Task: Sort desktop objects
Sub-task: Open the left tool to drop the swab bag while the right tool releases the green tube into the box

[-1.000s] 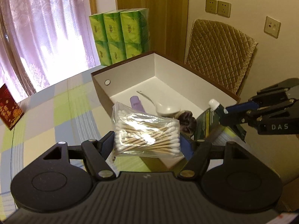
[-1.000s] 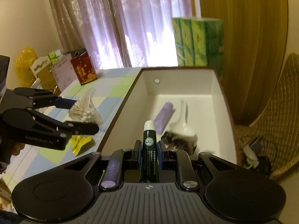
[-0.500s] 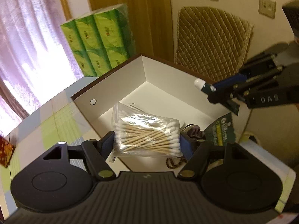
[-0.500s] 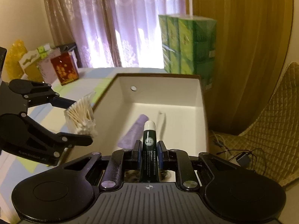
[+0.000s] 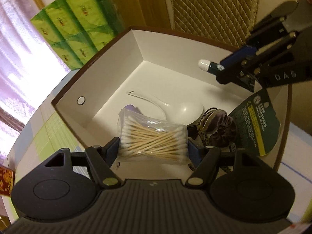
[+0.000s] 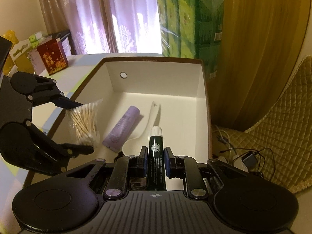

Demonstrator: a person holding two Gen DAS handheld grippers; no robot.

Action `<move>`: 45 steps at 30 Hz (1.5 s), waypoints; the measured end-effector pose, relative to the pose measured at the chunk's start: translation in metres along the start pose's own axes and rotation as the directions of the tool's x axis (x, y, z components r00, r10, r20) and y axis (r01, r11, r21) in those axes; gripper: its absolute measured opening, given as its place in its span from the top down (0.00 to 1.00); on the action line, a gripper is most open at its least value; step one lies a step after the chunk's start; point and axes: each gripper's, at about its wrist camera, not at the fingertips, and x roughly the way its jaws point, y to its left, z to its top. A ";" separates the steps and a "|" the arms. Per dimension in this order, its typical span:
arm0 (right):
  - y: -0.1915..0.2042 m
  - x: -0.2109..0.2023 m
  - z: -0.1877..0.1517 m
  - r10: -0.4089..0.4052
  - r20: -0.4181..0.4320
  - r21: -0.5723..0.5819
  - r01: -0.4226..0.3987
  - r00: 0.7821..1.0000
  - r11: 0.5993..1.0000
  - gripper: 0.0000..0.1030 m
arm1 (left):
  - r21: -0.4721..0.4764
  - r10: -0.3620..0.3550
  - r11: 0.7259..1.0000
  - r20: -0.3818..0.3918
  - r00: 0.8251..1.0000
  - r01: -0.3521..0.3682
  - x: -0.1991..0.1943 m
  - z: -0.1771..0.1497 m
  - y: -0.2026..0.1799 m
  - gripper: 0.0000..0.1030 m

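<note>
Currently, left gripper [image 5: 153, 145] pinches a clear bag of cotton swabs [image 5: 153, 139] across its width; both pads press on the bag's ends. Bag hangs above the near-left part of the open box [image 5: 117, 44], over the interior, not touching the floor. Same gripper in the right-wrist view [image 6: 78, 124]: swab bag [image 6: 84, 121] sits just inside the left wall.

Right gripper [image 6: 155, 160] is pressed together on a dark green tube [image 6: 155, 156] w/ white cap; cap end points fwd, away from the camera. In the left-wrist view the right gripper [image 5: 224, 72] and tube [image 5: 209, 66] hang above the right side of the box, cap toward box centre.

Box contents, floor level:
- purple tube [image 6: 122, 128], lying diagonally, left of centre, just right of the swab bag.
- white spoon [image 6: 144, 128], handle toward far wall, bowl near; touching or just beside the purple tube, cannot tell which.
- dark scrunchie [image 5: 218, 126], near-right, just beside the spoon bowl.
- dark green card pkg [image 5: 255, 124], leaning at the right wall.

Surroundings: green tissue packs [image 6: 189, 25] stand just beyond the far wall. Red box [image 6: 51, 56] far left on the table [image 5: 39, 136]. Quilted chair [image 6: 282, 120] and cables [image 6: 251, 158] right of the box, off the table. Curtain [image 6: 97, 15] at far side.

Obstruction: the scrunchie and spoon bowl lie beneath both grippers.
</note>
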 end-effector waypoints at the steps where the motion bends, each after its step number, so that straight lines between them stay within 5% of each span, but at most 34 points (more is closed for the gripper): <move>1: -0.001 0.001 0.000 0.002 -0.001 -0.001 -0.002 1.000 1.000 0.86 | 0.014 0.002 1.000 -0.003 1.000 -0.002 0.001 0.000 -0.001 0.33; 15: -0.007 0.008 -0.004 -0.016 -0.019 -0.018 0.016 1.000 1.000 0.86 | 0.090 -0.011 0.996 -0.073 0.997 0.018 0.030 -0.002 -0.011 0.30; 25: -0.007 0.013 -0.006 -0.049 -0.026 -0.041 0.048 0.998 0.998 0.86 | 0.102 -0.007 0.995 -0.058 0.998 0.013 0.028 -0.003 -0.016 0.17; 39: -0.007 0.012 -0.005 -0.064 -0.029 -0.045 0.063 0.998 0.997 0.86 | 0.065 -0.012 0.998 -0.041 0.999 0.015 0.019 -0.004 -0.015 0.16; 42: -0.005 0.009 -0.006 -0.064 -0.021 -0.053 0.063 0.998 0.997 0.65 | 0.056 -0.017 0.998 -0.037 0.999 0.019 0.016 -0.004 -0.015 0.16; 44: -0.002 0.006 -0.007 -0.076 0.000 -0.059 0.076 0.997 0.995 0.37 | 0.048 -0.022 0.999 -0.033 0.999 0.024 0.014 -0.004 -0.016 0.15; 45: -0.001 0.004 -0.007 -0.078 0.007 -0.061 0.079 0.997 0.995 0.36 | 0.043 -0.025 0.999 -0.030 0.999 0.027 0.012 -0.004 -0.016 0.15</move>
